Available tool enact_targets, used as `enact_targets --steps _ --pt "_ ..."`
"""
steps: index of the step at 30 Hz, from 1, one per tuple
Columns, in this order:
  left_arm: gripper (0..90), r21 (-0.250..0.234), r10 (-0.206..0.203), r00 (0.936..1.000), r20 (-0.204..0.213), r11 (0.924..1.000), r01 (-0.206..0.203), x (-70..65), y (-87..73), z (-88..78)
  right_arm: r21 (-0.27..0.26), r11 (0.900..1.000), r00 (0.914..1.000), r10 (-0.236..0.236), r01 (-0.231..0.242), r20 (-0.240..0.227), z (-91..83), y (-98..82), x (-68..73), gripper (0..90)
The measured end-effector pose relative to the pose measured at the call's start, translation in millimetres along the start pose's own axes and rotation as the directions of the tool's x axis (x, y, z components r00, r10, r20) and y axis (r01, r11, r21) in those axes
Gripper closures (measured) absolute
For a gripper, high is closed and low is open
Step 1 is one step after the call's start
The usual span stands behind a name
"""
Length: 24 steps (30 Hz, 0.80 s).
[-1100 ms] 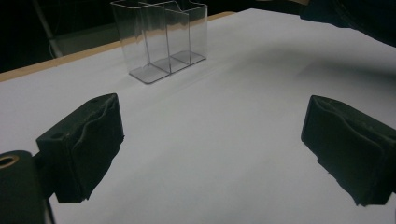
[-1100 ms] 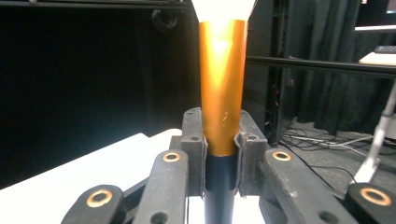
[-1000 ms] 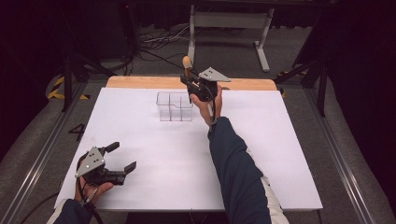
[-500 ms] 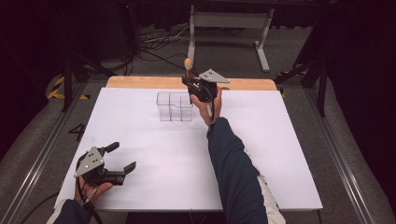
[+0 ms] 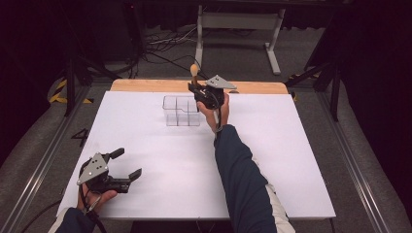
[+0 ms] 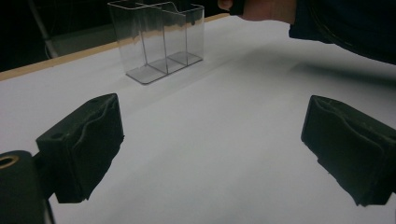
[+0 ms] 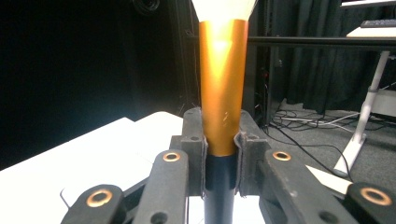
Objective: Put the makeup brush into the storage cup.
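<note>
Beside the clear plastic organizer (image 5: 181, 110), the right tool (image 5: 198, 90) clamps a brush's (image 7: 223, 84) smooth copper-coloured ferrule.

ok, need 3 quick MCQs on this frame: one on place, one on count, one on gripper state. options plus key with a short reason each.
1. Where does the clear organizer stand?
A. at the table's near edge
B. toward the far side of the white table, beside the right gripper
C. on the floor

2. How many grippers are closed on something?
A. none
B. one
C. two

3. What state is the left gripper in?
A. open, nothing between its jaws
B. shut on the organizer
C. shut on a cable

Key: 1 B, the high view shows the organizer near the far wooden edge, just left of the right gripper. 2 B, the right gripper view has the jaws clamped on the brush, at its copper ferrule and black handle. 3 A, the left gripper view shows its pads wide apart over bare table.
</note>
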<state>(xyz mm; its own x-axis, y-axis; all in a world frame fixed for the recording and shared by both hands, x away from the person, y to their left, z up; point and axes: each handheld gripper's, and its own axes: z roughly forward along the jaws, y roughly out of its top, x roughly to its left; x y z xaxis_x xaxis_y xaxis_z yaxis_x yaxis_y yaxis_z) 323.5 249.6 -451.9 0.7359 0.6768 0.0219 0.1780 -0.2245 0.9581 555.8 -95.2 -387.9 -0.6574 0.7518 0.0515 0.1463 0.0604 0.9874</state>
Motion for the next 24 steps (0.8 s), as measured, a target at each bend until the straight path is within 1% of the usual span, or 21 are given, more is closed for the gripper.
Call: enact_targets --steps 2,4,5,6,8,10,12,15,20,22,24 --pt "6.6 -0.006 0.002 1.0000 0.003 1.0000 -0.002 0.1 0.3 -0.1 0.003 1.000 1.0000 0.002 -0.002 -0.001 -2.3 -2.3 3.1 78.1" --pt "6.6 -0.011 0.002 1.0000 -0.001 0.9999 -0.002 -0.2 0.7 -0.8 0.014 1.000 0.9998 -0.021 0.021 0.003 -3.7 -3.6 6.2 78.1" --pt "6.6 -0.010 0.005 1.0000 0.002 0.9999 -0.005 -0.5 1.1 -1.8 0.021 1.000 0.9997 -0.023 0.023 0.004 -4.4 -4.0 7.3 78.1" --pt "6.6 -0.017 0.002 1.0000 -0.001 0.9998 -0.002 -1.2 1.2 -2.2 0.025 1.000 0.9998 -0.018 0.018 0.006 -5.0 -4.4 8.2 78.1" --pt "6.6 -0.030 0.001 1.0000 -0.006 0.9995 -0.002 -1.4 1.5 -2.7 0.033 0.999 0.9996 -0.025 0.024 0.011 -6.1 -4.6 10.3 78.1" --pt "6.5 -0.029 0.002 1.0000 -0.005 0.9996 -0.003 -1.0 1.3 -2.6 0.039 0.999 0.9993 -0.037 0.037 0.011 -7.2 -5.0 12.4 78.1" --pt "6.5 -0.026 -0.006 1.0000 -0.001 0.9996 0.006 -1.4 0.8 -2.3 0.043 0.998 0.9992 -0.039 0.038 0.006 -8.2 -5.1 13.3 78.1" --pt "6.6 -0.020 -0.005 1.0000 0.001 0.9998 0.005 -1.6 1.1 -2.1 0.044 0.998 0.9989 -0.046 0.046 0.009 -8.8 -6.3 13.6 78.0" --pt "6.6 -0.016 -0.005 1.0000 0.002 0.9999 0.005 -1.7 1.1 -1.5 0.077 0.996 0.9978 -0.051 0.048 0.043 -9.7 -8.8 16.6 78.0" --pt "6.6 -0.013 -0.006 1.0000 0.006 0.9999 0.006 -1.3 0.9 -0.9 0.085 0.995 0.9974 -0.061 0.058 0.037 -9.8 -8.9 18.9 78.0" --pt "6.6 -0.017 -0.007 1.0000 0.003 0.9998 0.007 -0.9 0.7 -0.6 0.091 0.994 0.9965 -0.072 0.067 0.043 -9.2 -9.1 21.3 78.0"
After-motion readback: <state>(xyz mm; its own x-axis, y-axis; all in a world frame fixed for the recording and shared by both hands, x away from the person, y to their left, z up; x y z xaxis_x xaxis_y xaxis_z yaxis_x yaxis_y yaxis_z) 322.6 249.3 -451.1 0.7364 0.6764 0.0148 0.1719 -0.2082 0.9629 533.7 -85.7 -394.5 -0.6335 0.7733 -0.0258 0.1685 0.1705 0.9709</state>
